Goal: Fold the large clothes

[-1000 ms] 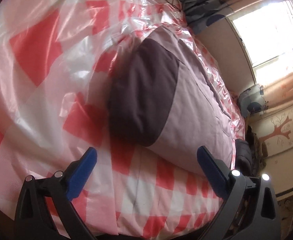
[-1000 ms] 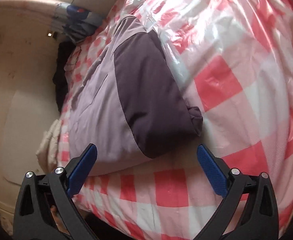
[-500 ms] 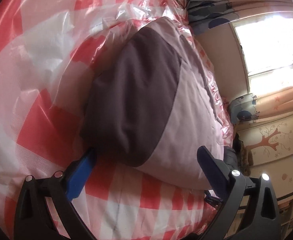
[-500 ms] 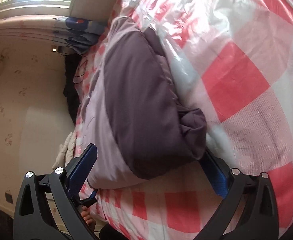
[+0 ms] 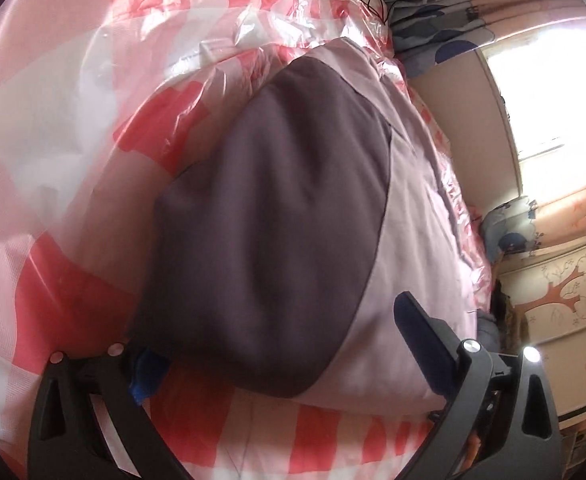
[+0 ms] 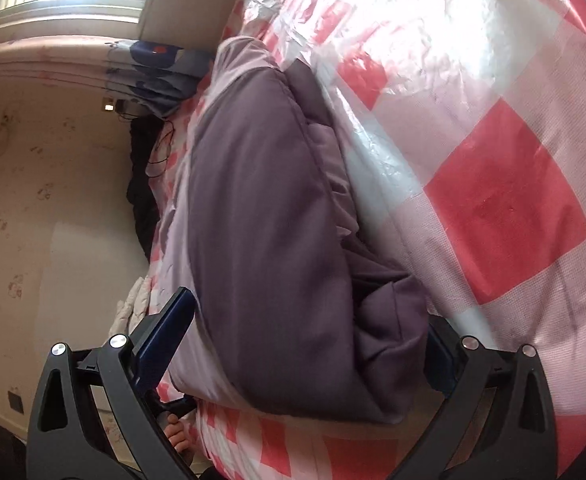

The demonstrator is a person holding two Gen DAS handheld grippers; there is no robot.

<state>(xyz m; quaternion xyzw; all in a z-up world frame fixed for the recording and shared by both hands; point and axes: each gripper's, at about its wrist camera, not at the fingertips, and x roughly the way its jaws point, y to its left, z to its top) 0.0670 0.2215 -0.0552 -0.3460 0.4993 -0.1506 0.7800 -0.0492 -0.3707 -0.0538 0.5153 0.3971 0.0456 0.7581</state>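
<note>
Work surface: bed w/ red-white check cover (image 5: 53, 300) under clear plastic sheet (image 6: 433, 40). Folded purple garment (image 5: 277, 240) lies on it. Left gripper (image 5: 281, 344) & right gripper (image 6: 305, 336): fingers spread wide, straddling garment edge. Window (image 5: 553, 92), tree-print wall (image 5: 565, 300) beyond.

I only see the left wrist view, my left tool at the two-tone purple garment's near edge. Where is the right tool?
Observer: The right tool is open, straddling the two-tone purple padded garment's other near corner.
Operator: Is that corner flat?
Observer: No, a dark purple sleeve end is bunched there beside the tool's right finger.
Operator: What's beyond it?
Observer: Bare red-and-white checked plastic sheet.
</note>
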